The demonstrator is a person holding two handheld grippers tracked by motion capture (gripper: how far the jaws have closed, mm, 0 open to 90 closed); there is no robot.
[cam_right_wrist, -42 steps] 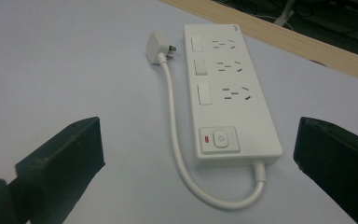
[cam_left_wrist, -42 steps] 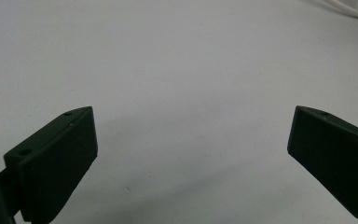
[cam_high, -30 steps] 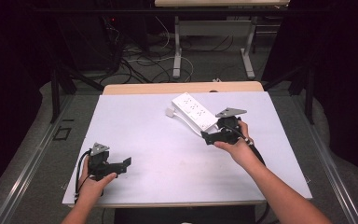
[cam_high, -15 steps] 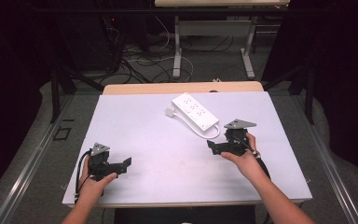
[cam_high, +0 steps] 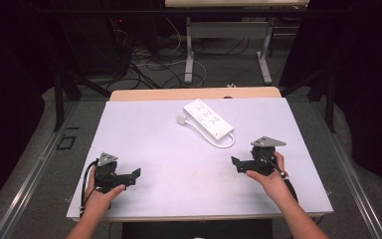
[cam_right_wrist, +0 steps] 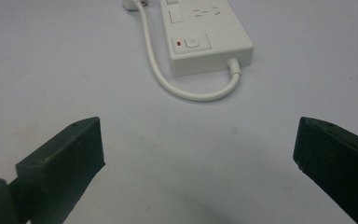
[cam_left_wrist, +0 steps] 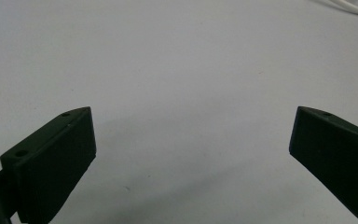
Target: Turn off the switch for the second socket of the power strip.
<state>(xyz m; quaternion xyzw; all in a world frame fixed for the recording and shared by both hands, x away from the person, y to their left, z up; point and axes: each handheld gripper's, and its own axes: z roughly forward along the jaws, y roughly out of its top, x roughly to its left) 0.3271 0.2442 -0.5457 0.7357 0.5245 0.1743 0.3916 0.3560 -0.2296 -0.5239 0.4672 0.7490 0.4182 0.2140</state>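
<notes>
A white power strip (cam_high: 208, 119) lies at the back middle of the white table (cam_high: 154, 134), its cable (cam_high: 224, 144) looping from the near end round to a plug (cam_high: 181, 119). In the right gripper view the power strip (cam_right_wrist: 200, 37) and its cable (cam_right_wrist: 191, 93) lie ahead of the jaws. My right gripper (cam_high: 235, 163) is held low near the front right, open and empty, well short of the strip. At the front left my left gripper (cam_high: 137, 172) rests open over bare table, nothing between its jaws.
The table's front edge (cam_high: 199, 217) runs just under both hands. Behind the table, on the floor, stand the metal legs of another desk (cam_high: 189, 50) and a tangle of cables (cam_high: 139, 64). A wooden strip (cam_high: 194, 93) borders the far edge.
My right gripper has drawn back from beside the power strip toward the front right of the table. The left gripper has stayed put.
</notes>
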